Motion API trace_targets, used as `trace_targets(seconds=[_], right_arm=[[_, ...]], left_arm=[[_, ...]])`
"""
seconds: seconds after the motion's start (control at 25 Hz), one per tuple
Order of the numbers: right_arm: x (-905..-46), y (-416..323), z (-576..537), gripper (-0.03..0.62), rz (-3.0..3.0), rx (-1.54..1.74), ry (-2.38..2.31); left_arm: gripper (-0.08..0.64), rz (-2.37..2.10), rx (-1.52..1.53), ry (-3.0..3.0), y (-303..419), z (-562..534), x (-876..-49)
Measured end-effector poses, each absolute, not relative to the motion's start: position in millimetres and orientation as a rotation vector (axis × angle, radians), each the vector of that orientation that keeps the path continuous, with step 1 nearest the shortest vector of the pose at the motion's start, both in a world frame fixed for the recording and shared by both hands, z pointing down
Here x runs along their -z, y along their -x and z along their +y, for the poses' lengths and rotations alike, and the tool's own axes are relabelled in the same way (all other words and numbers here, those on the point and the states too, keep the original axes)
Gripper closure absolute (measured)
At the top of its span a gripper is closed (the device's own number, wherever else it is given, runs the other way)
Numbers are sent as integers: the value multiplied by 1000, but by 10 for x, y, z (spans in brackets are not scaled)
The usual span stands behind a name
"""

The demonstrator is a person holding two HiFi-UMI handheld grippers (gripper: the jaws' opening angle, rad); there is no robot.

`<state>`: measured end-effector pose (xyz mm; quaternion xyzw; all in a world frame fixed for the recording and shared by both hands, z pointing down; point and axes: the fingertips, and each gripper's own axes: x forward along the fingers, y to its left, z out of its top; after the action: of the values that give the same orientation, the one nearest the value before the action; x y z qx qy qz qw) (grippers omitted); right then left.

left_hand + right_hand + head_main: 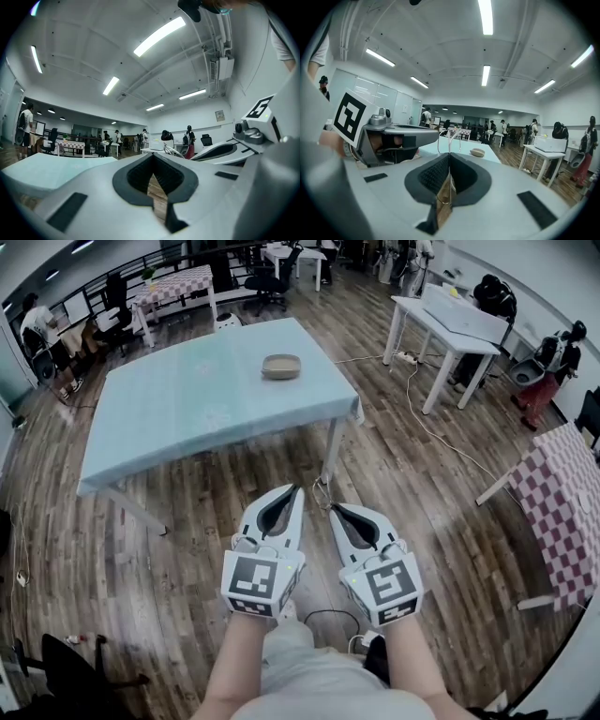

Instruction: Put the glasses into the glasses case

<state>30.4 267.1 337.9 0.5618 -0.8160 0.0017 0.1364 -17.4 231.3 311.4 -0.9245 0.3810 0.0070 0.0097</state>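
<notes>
Two claws hang side by side above the floor [441, 512], short of the table [169, 418]. The right claw [334, 508] is clamped on thin wire glasses [322, 495]; the left claw [294, 489] is pressed together on nothing. The case [281, 366] (tan, oval) lies on the table's far half, well apart from both.

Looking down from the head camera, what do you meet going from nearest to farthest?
Right gripper → table with light blue cloth → glasses case lying on it → checkered table at the back.
</notes>
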Motion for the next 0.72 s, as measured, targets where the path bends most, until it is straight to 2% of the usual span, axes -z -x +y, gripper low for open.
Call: trace_targets(seconds=[0.72], right_arm=[[-3497,-5,1510,580,-2304,12,-1638]], left_arm=[[552,1132,-65,2937,402,1175,-3182]])
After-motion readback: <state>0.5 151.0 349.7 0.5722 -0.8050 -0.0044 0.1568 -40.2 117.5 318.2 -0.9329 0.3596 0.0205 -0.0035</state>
